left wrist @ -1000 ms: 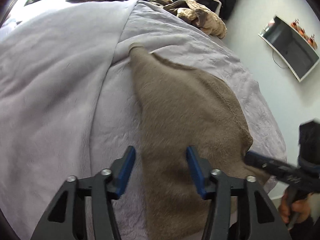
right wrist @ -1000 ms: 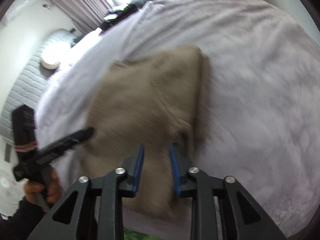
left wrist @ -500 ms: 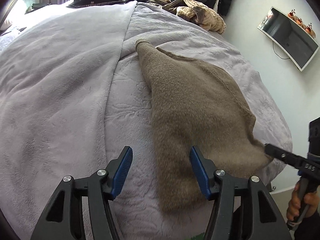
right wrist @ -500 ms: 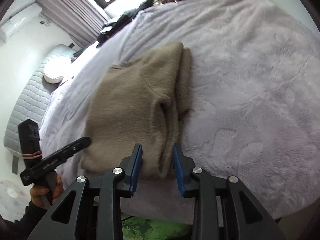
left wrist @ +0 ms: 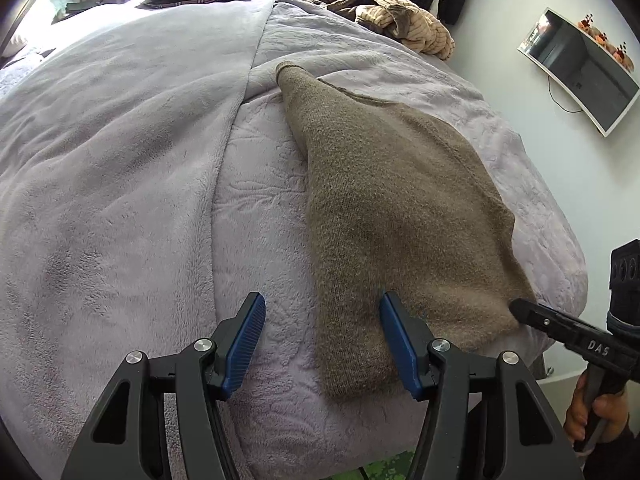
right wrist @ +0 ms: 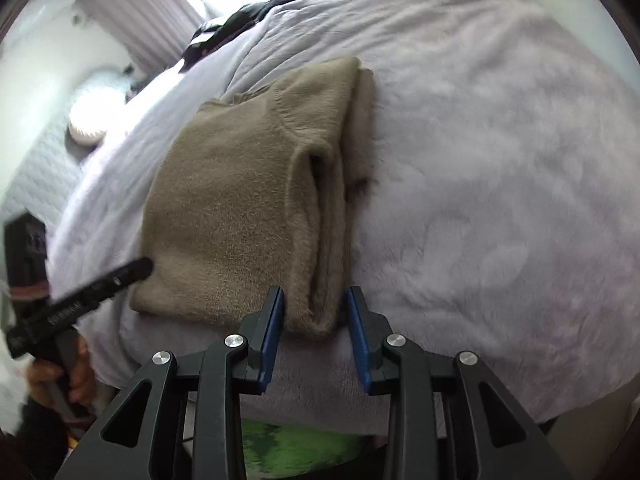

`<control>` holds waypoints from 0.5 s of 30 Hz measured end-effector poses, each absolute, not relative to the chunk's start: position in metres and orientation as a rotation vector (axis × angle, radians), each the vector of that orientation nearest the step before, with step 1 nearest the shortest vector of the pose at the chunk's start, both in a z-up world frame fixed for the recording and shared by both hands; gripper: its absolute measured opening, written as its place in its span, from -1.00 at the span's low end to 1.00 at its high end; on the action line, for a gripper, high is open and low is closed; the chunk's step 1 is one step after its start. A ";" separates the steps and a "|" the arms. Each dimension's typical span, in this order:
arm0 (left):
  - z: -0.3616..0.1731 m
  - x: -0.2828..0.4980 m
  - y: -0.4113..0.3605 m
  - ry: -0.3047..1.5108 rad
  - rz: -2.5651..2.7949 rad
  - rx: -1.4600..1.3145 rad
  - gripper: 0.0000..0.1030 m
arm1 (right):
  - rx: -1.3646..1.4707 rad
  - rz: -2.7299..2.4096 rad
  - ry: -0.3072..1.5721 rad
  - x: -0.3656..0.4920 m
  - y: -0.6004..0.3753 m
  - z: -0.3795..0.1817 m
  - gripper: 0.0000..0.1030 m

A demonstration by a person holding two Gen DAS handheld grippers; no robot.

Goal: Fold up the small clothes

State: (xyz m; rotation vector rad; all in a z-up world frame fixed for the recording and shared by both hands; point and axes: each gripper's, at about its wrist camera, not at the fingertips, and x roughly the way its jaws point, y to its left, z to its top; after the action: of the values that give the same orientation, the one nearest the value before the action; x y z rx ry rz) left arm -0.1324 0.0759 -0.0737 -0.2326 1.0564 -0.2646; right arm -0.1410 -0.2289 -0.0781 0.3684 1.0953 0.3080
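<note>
The brown knitted garment (right wrist: 248, 200) lay flat on the lilac bed cover (right wrist: 500, 160), already folded lengthwise at least once: its right side was doubled into a thick roll of layers whose near end sat just ahead of, and between, the fingers of the right tongs (right wrist: 316, 332). Those jaws stood partly apart and the blue pads did not press on the cloth, so the right tongs held nothing. From the left tongs (left wrist: 322, 344), the same garment stretched away ahead and to the right, narrowing to a sleeve or cuff at its far end; its near left edge lay beneath the gap between the jaws, which stood about half open and gripped nothing. I judged the first side fold done and the piece just released; a cross fold to make it compact seemed left. Farther off beyond both tongs, a heap of tan and dark clothes (left wrist: 400, 20) waited at the bed's far edge, apparently unfolded
</note>
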 end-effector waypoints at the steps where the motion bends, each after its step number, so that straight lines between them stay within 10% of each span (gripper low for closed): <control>1: -0.074 -0.132 0.076 1.057 -0.265 -0.235 0.19 | 0.386 0.312 1.094 -0.142 -0.231 -0.078 -0.33; 12: -0.070 -0.131 0.077 1.059 -0.253 -0.230 0.19 | 0.460 0.316 1.039 -0.143 -0.251 -0.058 -0.28; 15: -0.069 -0.129 0.078 1.061 -0.243 -0.230 0.19 | 0.460 0.302 1.031 -0.139 -0.253 -0.053 -0.02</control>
State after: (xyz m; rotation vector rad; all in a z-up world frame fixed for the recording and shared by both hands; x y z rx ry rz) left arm -0.1291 0.0780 -0.0687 -0.2304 1.0614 -0.2428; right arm -0.1390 -0.2533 -0.0525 0.4595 1.0307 0.3017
